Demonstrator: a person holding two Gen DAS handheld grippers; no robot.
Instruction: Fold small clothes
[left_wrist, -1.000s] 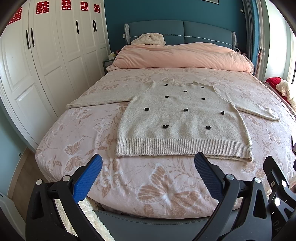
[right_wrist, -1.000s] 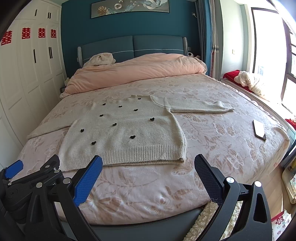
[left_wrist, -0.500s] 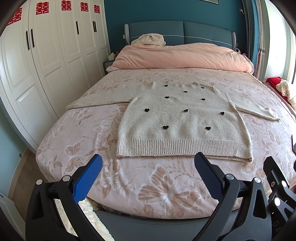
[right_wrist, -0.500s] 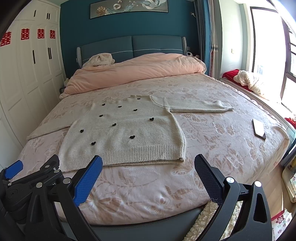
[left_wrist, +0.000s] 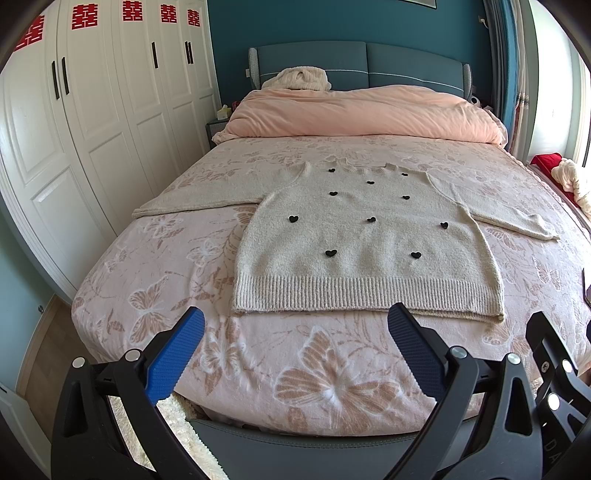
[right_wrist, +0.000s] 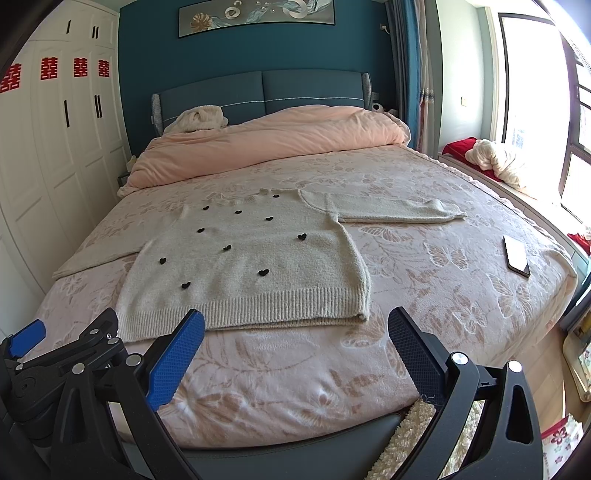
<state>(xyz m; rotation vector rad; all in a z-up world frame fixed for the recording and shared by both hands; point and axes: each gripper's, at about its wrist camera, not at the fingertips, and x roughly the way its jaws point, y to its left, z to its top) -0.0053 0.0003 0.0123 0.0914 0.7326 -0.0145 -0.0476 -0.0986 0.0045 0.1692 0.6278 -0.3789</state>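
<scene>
Nothing of substance has moved since the earlier frames: both views hold almost the same framing, with only a slight drift of the camera. Both of my tools hang off the foot of the bed (left_wrist: 155, 295), short of the cloth.

Left gripper (left_wrist: 295, 350): fingers spread wide, nothing between them. Right gripper (right_wrist: 295, 350): fingers likewise spread and empty. Neither touches the bedspread.

Task item: one cream knit sweater (left_wrist: 365, 236) with small black heart buttons, lying flat and face up on the floral bedspread. Its ribbed hem (left_wrist: 365, 295) is nearest me, the neckline toward the rolled pink duvet (left_wrist: 369, 110). Both sleeves are spread out to the sides, the left sleeve (left_wrist: 195, 199) reaching the bed's edge and the right sleeve (right_wrist: 399, 210) lying flat.

Other item: a phone (right_wrist: 517, 254) rests on the bedspread, well apart from the sweater on my right.

Assessment: folding has not begun; the garment is fully laid out. I judge the next step to be a reach for a sleeve or a hem corner.
</scene>
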